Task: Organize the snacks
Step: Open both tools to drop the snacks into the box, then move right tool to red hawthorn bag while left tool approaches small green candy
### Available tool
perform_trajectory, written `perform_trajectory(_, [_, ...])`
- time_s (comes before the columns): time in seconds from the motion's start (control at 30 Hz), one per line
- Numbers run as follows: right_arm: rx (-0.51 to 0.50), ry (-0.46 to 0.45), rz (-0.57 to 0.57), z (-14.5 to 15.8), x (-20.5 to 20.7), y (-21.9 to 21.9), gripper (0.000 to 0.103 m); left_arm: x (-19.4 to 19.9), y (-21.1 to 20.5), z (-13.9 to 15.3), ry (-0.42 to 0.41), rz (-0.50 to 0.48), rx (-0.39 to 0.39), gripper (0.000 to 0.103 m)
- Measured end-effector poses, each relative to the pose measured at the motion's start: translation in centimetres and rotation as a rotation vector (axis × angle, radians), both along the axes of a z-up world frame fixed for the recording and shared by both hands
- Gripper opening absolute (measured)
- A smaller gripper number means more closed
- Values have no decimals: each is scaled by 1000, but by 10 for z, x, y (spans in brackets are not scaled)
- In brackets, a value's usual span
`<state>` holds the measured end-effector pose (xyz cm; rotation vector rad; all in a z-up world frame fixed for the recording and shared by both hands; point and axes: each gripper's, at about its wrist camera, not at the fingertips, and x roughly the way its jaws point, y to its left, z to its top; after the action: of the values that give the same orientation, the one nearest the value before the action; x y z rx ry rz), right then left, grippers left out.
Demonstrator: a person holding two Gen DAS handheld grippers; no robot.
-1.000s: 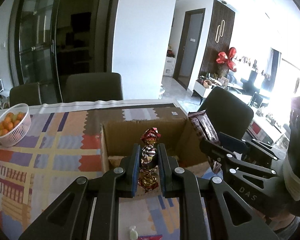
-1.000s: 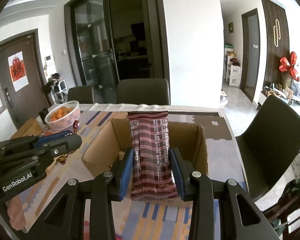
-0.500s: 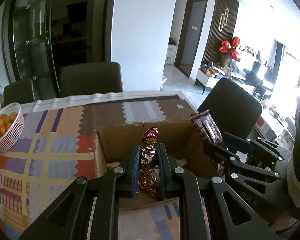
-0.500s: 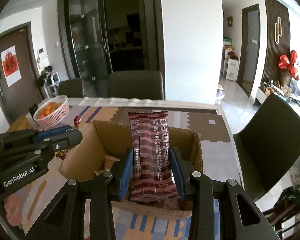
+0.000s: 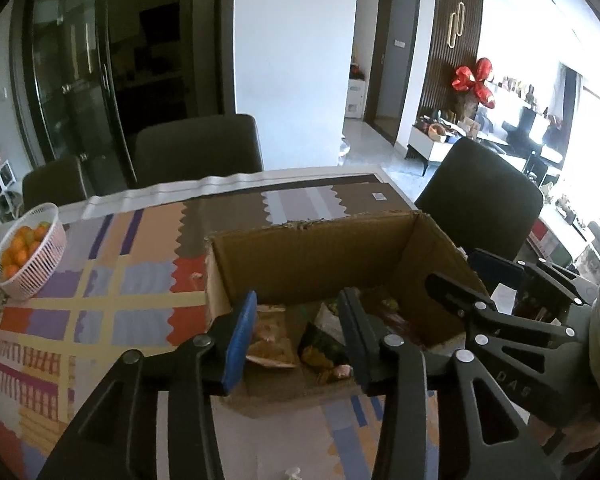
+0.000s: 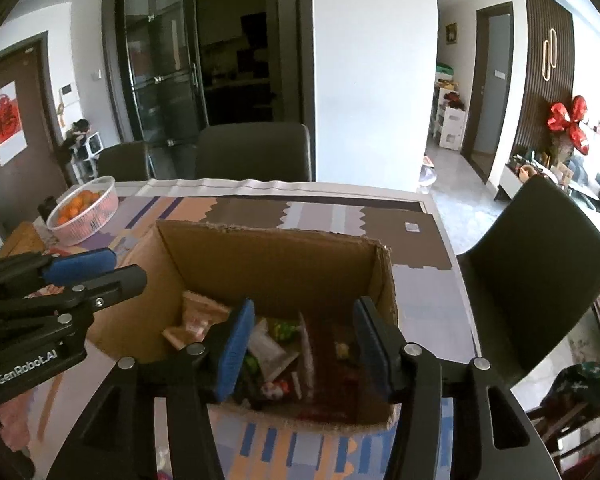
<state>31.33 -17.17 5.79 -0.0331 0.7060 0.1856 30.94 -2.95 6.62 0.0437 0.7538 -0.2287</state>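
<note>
We had both claws over the box [image 6: 276,264], left gripper [image 5: 296,332] and right gripper [image 6: 300,344] just opening, nothing between the jaws. Snacks [image 6: 276,356] sat piled inside the box. A wrapper or two looked left on the table [image 5: 140,280] beside it.

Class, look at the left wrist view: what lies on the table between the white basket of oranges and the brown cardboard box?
Only bare patchwork tablecloth separates the white basket of oranges from the brown cardboard box.

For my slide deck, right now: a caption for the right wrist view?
Right gripper, jaws just opened and empty, above a cardboard box of snacks; left gripper alongside.
</note>
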Motion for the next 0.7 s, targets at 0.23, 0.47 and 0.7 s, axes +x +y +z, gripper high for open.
perform_trajectory(0.23, [43, -23, 26, 8, -40, -2, 53, -45, 4, 10, -58, -15, 6, 46])
perform_trajectory(0.47, [51, -10, 69, 3, -80, 6, 53, -78, 16, 5, -58, -4, -1, 46])
perform_trajectory(0.7, [64, 38, 87, -13, -105, 21, 53, -107, 32, -14, -29, 24, 22, 46])
